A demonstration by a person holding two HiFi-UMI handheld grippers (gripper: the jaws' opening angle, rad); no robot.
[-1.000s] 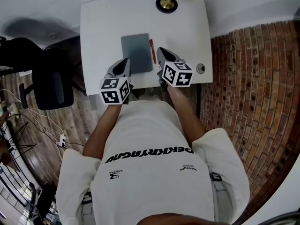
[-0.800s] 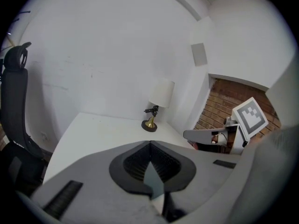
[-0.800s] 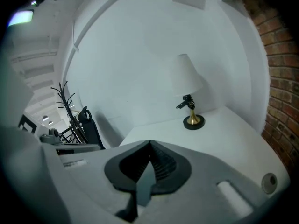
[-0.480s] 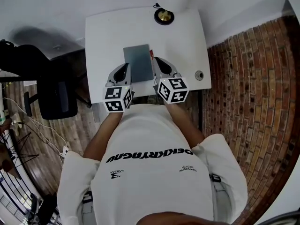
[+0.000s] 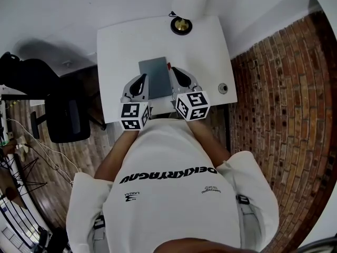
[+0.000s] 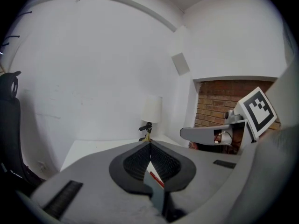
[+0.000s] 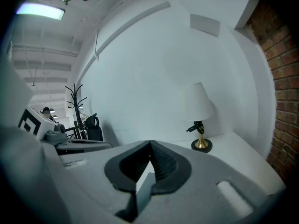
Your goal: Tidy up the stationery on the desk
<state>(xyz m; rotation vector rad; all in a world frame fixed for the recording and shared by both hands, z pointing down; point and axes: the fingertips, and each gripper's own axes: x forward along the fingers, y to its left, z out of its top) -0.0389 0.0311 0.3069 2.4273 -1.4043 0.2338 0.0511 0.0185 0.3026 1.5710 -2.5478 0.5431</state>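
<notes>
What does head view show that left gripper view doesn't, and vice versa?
Head view only: the small round fitting near the desk's right edge, and the person's white shirt.
Left gripper view only: the left gripper with its jaws closed tip to tip and nothing gripped, and a grey wall panel.
Both: lamp, grey notebook, red pen, right gripper.

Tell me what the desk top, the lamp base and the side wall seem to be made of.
Desk top: smooth white matte board, likely laminate; the surface is even, with no grain.
Lamp base: probably metal; the brass-coloured centre glints and sits on a black ring.
Side wall: bare red brick, with the mortar joints plain to see.
</notes>
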